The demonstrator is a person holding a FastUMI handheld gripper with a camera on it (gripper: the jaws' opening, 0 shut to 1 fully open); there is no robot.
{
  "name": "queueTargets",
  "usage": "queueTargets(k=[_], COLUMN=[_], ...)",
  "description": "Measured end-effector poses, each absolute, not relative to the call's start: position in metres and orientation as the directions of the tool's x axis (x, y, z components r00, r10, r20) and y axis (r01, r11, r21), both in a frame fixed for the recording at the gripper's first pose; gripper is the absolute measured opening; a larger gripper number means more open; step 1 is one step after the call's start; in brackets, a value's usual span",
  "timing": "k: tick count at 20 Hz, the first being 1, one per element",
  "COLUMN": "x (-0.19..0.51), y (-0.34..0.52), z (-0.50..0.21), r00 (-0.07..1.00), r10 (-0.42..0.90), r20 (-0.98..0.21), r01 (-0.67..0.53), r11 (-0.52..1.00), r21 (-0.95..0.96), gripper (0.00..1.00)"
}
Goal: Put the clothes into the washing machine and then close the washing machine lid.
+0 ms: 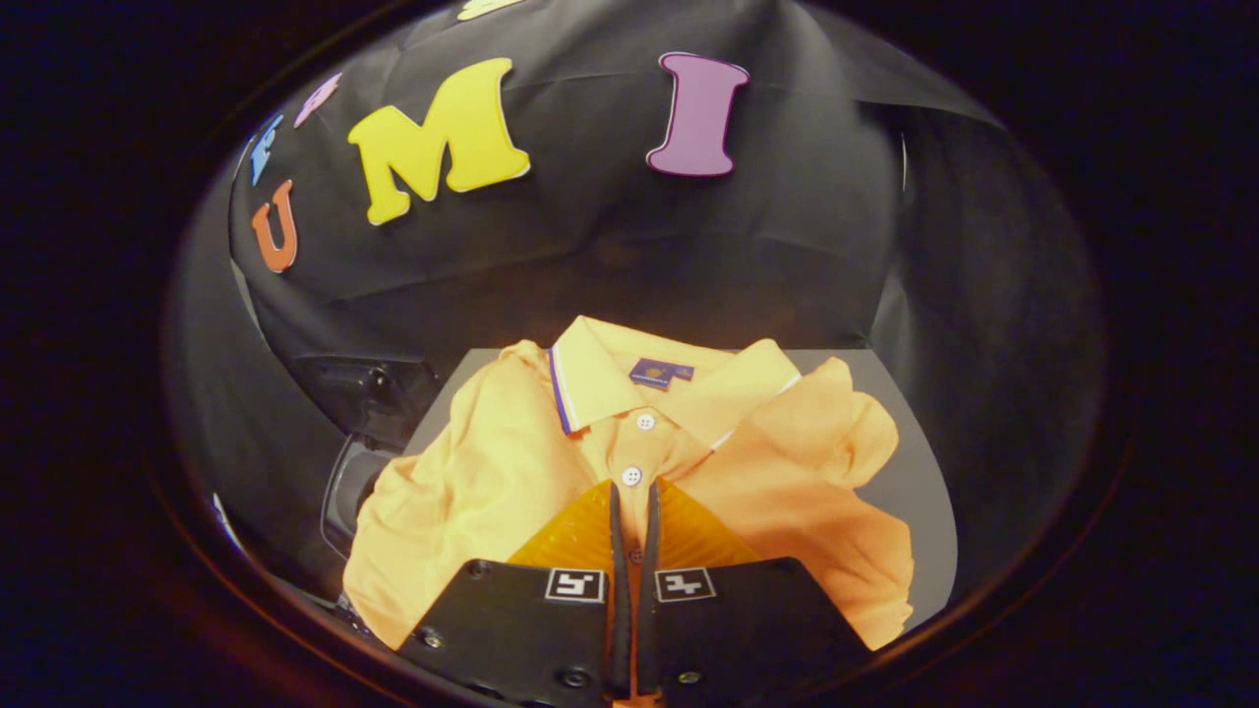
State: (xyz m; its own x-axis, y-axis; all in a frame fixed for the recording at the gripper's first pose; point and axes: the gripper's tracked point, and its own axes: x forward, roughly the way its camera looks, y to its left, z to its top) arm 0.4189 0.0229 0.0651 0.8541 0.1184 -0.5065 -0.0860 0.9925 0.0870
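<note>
Gripper [629,506] fingers nearly closed over shirt [511,472] placket; fabric pinch cannot be told. Shirt on table [925,492], not yet loaded; lid closing left.

Polo shirt [511,482] under and ahead of tongs [630,511]: orange, plain. Collar [600,379] paler yellow-orange, edged with blue and white stripes. White buttons [644,421] down placket just ahead of nearly closed tongs. Dark blue tag [661,372] inside collar. Surface [915,492] beneath shirt: grey. Washing machine [359,413] beside shirt, beyond tongs: black, glossy.
</note>
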Motion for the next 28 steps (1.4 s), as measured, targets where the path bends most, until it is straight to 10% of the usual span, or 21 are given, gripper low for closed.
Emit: queueTargets(k=[28], x=[0.329], y=[0.252], z=[0.237], r00=[0.859], r10=[0.448], r20=[-0.248], r01=[-0.423], r11=[0.894], r21=[0.147], gripper=[0.06])
